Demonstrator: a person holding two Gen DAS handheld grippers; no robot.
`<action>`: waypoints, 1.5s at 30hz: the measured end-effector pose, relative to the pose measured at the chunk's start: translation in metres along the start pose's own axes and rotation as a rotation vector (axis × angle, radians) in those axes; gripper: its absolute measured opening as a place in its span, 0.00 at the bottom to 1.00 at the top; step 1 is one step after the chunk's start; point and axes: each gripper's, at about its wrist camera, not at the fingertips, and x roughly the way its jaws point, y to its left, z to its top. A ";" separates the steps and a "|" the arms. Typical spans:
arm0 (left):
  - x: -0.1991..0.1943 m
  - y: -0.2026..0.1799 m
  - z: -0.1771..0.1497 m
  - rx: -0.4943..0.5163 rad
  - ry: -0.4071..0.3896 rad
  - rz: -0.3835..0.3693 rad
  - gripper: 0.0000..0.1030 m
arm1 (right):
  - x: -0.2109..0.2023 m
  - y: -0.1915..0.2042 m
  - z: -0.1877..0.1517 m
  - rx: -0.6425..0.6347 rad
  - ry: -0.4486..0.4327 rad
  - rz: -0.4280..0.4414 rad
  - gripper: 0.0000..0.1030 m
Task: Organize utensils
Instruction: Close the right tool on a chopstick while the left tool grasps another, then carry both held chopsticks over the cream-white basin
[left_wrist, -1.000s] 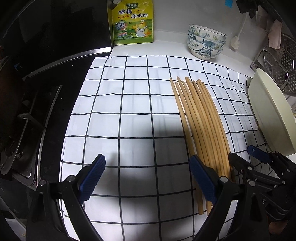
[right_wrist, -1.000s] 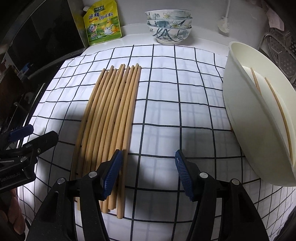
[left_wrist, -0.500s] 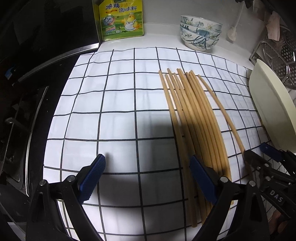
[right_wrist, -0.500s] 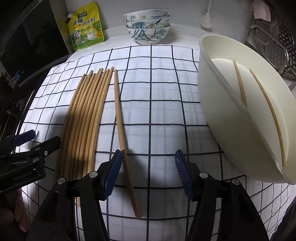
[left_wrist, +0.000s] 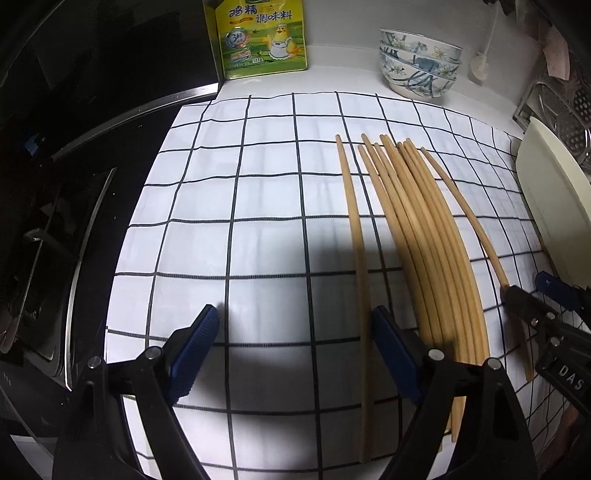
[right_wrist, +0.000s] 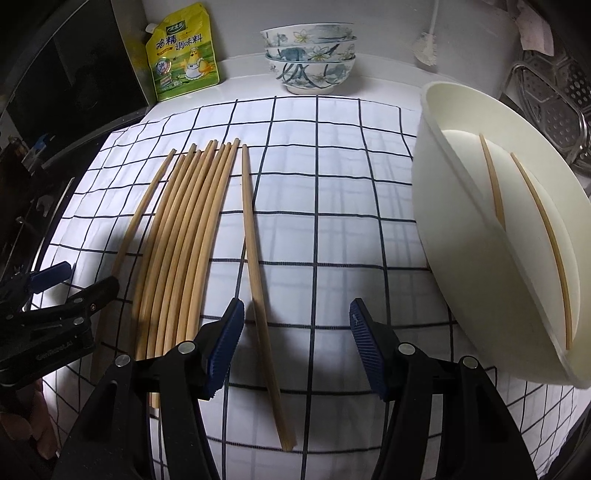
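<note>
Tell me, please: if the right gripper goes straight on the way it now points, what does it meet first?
Probably the single chopstick lying apart from the bundle: it runs between the open fingers of the right gripper, near the left one. Otherwise the checked cloth; depth is unclear.

The yellow seasoning pouch (left_wrist: 263, 38) at the back of the counter bears the Chinese characters 鸡精调味料 above a cartoon chick, with a blue "3" badge beside it. White letters "DAS" stand on the right gripper (left_wrist: 532, 295) body; its other print is too blurred to read.
</note>
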 end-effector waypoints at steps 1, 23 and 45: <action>0.001 0.000 0.003 -0.003 -0.003 -0.001 0.80 | 0.002 0.001 0.001 -0.006 0.001 -0.003 0.55; -0.015 -0.019 0.017 0.033 0.008 -0.069 0.07 | -0.005 0.018 0.017 -0.086 -0.018 0.104 0.06; -0.125 -0.184 0.089 0.127 -0.198 -0.225 0.07 | -0.117 -0.144 0.042 0.095 -0.203 0.112 0.06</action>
